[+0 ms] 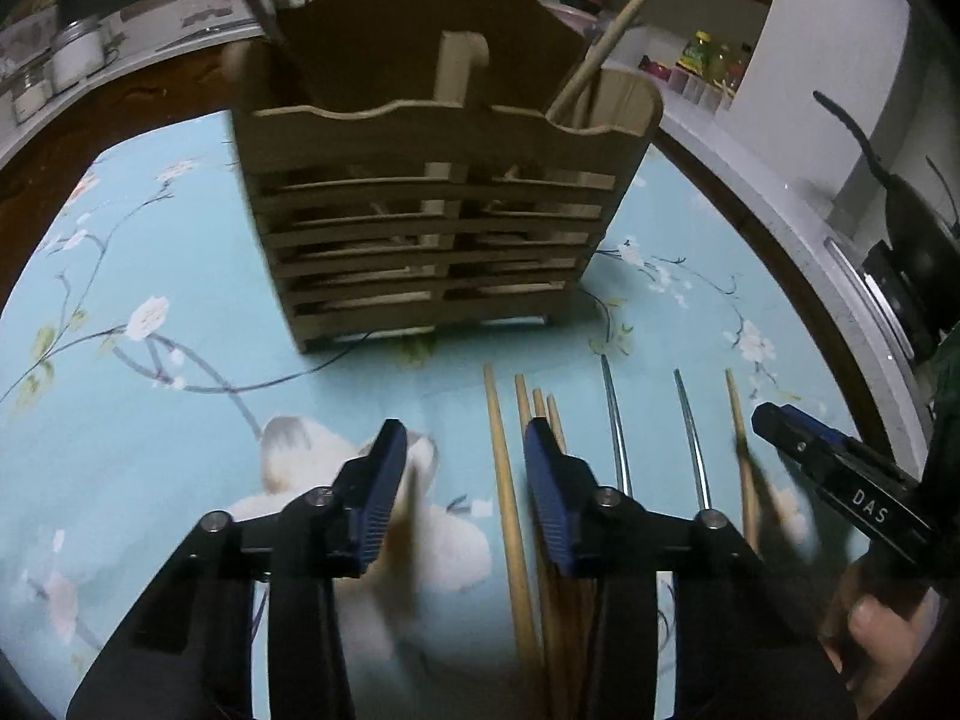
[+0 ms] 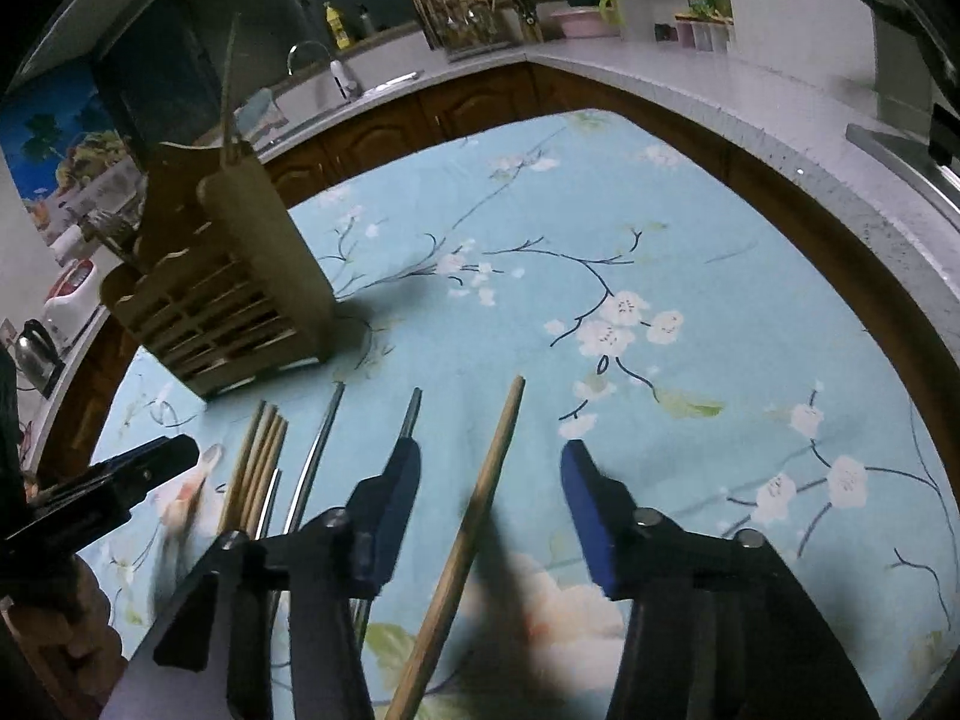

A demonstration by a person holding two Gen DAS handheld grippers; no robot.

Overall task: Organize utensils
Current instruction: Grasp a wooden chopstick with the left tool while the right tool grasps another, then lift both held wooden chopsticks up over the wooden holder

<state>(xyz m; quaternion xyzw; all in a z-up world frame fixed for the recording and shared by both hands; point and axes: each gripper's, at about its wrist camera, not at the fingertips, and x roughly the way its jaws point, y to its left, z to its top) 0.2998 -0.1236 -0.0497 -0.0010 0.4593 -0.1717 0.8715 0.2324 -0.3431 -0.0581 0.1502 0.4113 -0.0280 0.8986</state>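
Both claws are hanging low over the counter (image 2: 690, 228), which is wearing a light blue cloth with white blossoms and dark branches on it.

The left claw (image 1: 459, 438) is sitting partly open, and a single wooden chopstick (image 1: 501, 480) is lying on the cloth in the gap between its blue fingers (image 1: 384, 480). The pads aren't pressing on it, there's daylight on both sides, so it isn't gripping anything. A small bundle of more chopsticks (image 1: 543, 414) is poking out just behind its right finger, and two metal utensil handles (image 1: 615, 420) are lying further right, side by side.

The right claw (image 2: 489, 456) is also partly open, straddling another wooden stick (image 2: 486, 498) that's lying diagonally on the cloth. Same deal: the stick is between the fingers but neither pad is touching it, as far as I can tell. One of the metal handles is peeking out right behind its left finger.

The wooden utensil holder (image 1: 444, 228) is standing upright on the cloth just beyond the row of utensils, slatted front, with one chopstick (image 1: 618, 24) already leaning out of its right compartment and something dark sticking up on the left side. A hand (image 1: 870, 630) is showing at the lower right edge of the left wrist view, under the other claw.
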